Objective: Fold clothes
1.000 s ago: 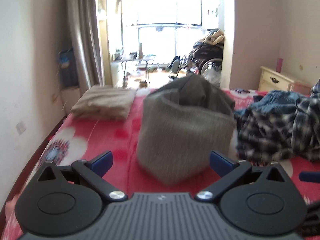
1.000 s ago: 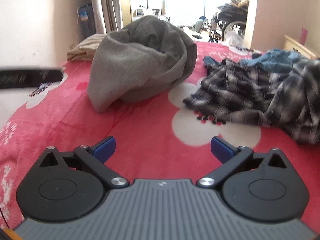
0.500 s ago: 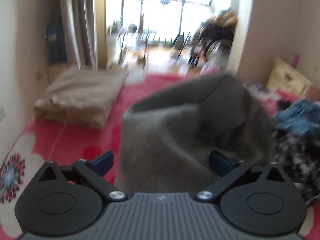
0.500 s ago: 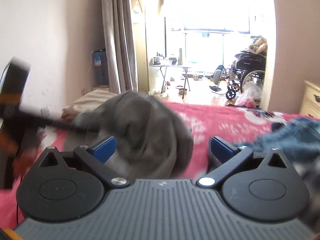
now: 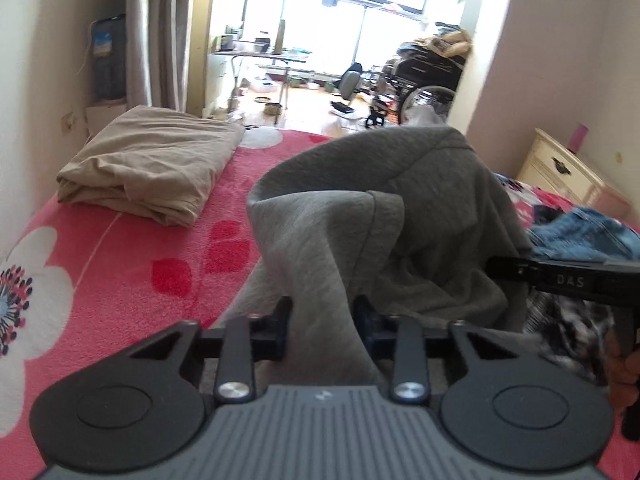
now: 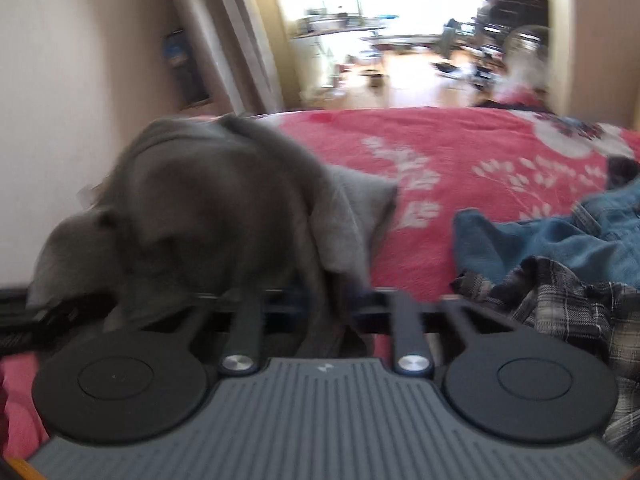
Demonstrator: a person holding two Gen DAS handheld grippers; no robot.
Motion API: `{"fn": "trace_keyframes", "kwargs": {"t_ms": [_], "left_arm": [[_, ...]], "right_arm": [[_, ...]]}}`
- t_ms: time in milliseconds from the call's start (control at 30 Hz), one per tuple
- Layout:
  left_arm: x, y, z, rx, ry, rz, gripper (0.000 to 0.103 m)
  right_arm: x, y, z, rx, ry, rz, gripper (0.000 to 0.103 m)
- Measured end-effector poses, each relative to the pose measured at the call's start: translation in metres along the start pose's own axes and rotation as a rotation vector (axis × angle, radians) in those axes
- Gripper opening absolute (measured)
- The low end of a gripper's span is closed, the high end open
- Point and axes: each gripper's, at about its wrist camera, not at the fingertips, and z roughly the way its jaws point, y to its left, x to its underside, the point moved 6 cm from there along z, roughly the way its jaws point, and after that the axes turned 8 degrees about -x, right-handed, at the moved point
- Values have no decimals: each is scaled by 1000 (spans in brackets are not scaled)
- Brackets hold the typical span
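Observation:
A grey sweatshirt (image 5: 384,200) stands bunched up on the pink flowered bed cover (image 5: 120,264). My left gripper (image 5: 323,314) is closing its jaws, and a raised fold of the grey fabric is pinched between its pads. In the blurred right wrist view the same sweatshirt (image 6: 208,208) fills the left side. My right gripper (image 6: 328,298) is also closing, with a strip of grey fabric squeezed between its fingers. The right gripper's black body (image 5: 568,280) shows at the right edge of the left wrist view, held by a hand.
A folded beige cloth (image 5: 148,168) lies at the bed's far left by the wall. A blue denim garment (image 6: 560,240) and a plaid shirt (image 6: 560,316) are heaped to the right. A cream nightstand (image 5: 568,172) stands past the bed.
Both grippers came in from wide open in front of the sweatshirt and closed on its fabric. The right one swung left toward the garment, which now bunches higher.

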Motion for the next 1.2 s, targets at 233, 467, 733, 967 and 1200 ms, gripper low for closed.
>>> {"fn": "trace_keyframes", "kwargs": {"t_ms": [233,467,733,967,1200], "left_arm": [[27,-22,-60,187,-17,187,19],[111,-74,-110,403,17,417,18],[186,-113,-127,433,82,585,18],[185,-87,-159,475,89,520,43],[146,-45,-171,527,64,298,86]], "right_arm": [[32,47,-103,-222,-56,-72,0],[104,69,-208,-249,-130,65,3],[64,112,-199,-92,-223,-73,56],[114,66,-96,-6,144,-6,55],[202,55,-146,-124,255,215,48]]}}
